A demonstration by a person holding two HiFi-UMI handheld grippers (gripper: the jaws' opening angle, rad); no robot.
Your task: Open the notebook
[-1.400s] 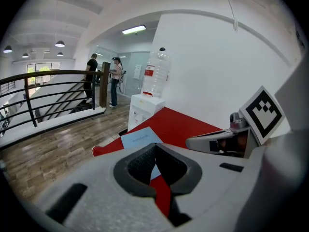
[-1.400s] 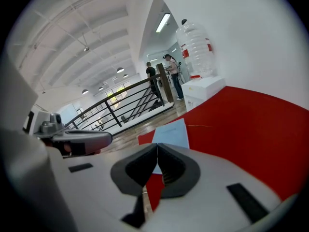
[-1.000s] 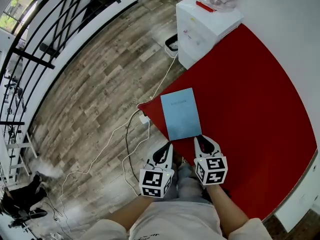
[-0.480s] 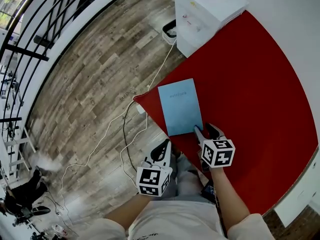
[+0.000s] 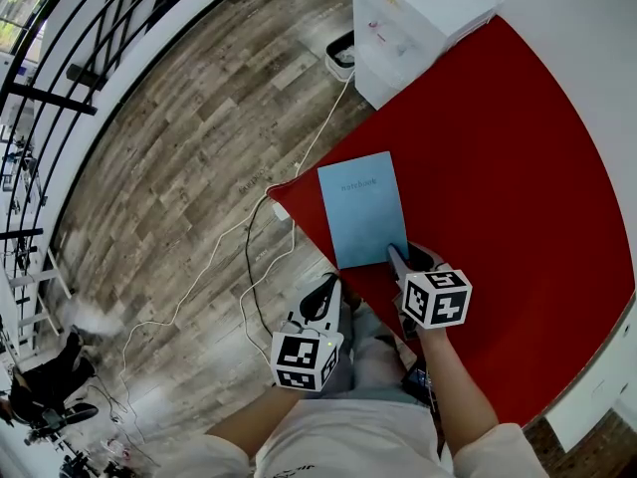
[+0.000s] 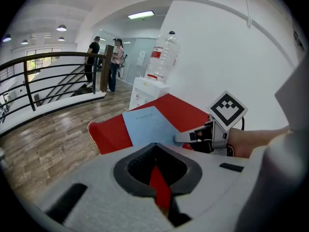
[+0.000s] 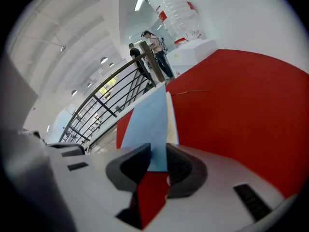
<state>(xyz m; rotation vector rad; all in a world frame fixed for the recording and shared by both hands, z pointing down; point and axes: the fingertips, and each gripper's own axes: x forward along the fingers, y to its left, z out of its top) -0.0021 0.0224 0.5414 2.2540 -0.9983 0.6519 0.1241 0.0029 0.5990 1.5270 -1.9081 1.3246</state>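
We see the notebook (image 5: 363,207) lying closed and flat on the red surface (image 5: 498,167), cover up, close to the corner that juts over the wooden floor (image 5: 199,147). Our right gripper (image 5: 403,255) points down at the notebook's near edge, by its right corner. Its fingers have just been closing and stand partly apart, with that edge of the blue cover between them; they do not pinch it. Our left gripper (image 5: 326,285) hangs just off the surface's edge, left of the notebook and apart from it. Its fingers are clenched tip to tip, with nothing in them. A white dispenser (image 5: 408,28) stands at the surface's far end, well apart from the notebook, and a cable (image 5: 254,267) trails over the floor beside the corner.
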